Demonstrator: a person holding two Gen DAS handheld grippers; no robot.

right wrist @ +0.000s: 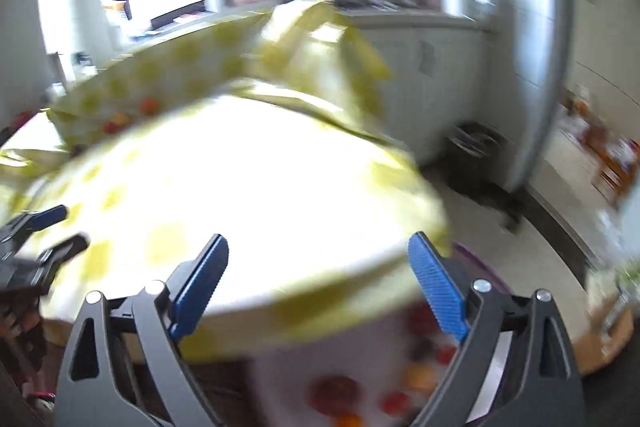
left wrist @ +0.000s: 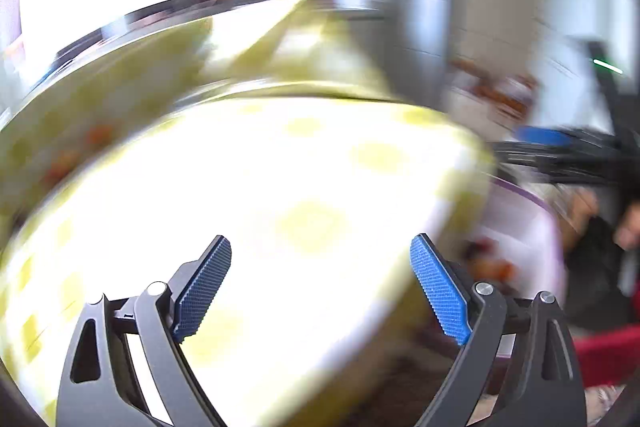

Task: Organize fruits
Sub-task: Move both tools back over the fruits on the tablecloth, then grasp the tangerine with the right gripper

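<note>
Down at the near edge, blurred fruits (right wrist: 336, 393) sit scattered on a pale tray (right wrist: 288, 367); left gripper (left wrist: 320, 287) and right gripper (right wrist: 318, 283) both gape empty over the yellow-spotted tablecloth (right wrist: 248, 179) — sorting looks barely begun.

Left hand-held gripper (left wrist: 321, 285): jaws spread wide, blue ribbed pads (left wrist: 439, 291) facing each other across a clear gap, nothing between them. Right hand-held gripper (right wrist: 318, 283): same pose, jaws wide apart, pads (right wrist: 436, 287) bare. In the right wrist view, the left hand-held gripper sits at far left, level with the right one's fingertips, blurred. A hand (left wrist: 628, 223), blurred, shows to the right of the left hand-held gripper.
</note>
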